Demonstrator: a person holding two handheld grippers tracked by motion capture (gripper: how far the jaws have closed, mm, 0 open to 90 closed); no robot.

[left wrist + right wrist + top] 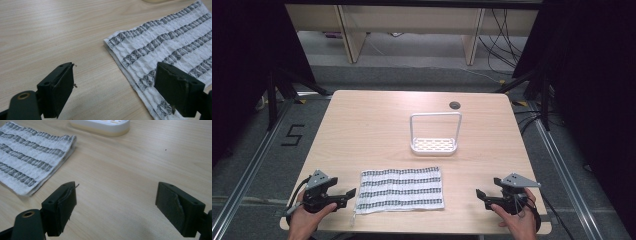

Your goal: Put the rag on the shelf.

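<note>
Both claws are wide open with nothing in them. The left claw (348, 192) sits low at the near left of the surface (362, 125), tips aimed at the left edge of the folded striped cloth (400, 189). In the left gripper view one of its jaws hangs over the cloth's (160, 47) near corner while the other is over bare wood, so the edge lies between them but the pads aren't touching it. The right claw (480, 195) is at the near right, pointed back toward the cloth but clearly apart from it; its own view has the cloth (30, 157) off to the left and bare wood between the jaws.

Looks to me like the very start: lining up to grab the cloth, nothing lifted yet. Next move probably wants the left claw to dip and pinch that edge, and the right one to slide in to the opposite edge. A white rack (435, 134) with a tall handle stands farther back, likely where the cloth ends up.
</note>
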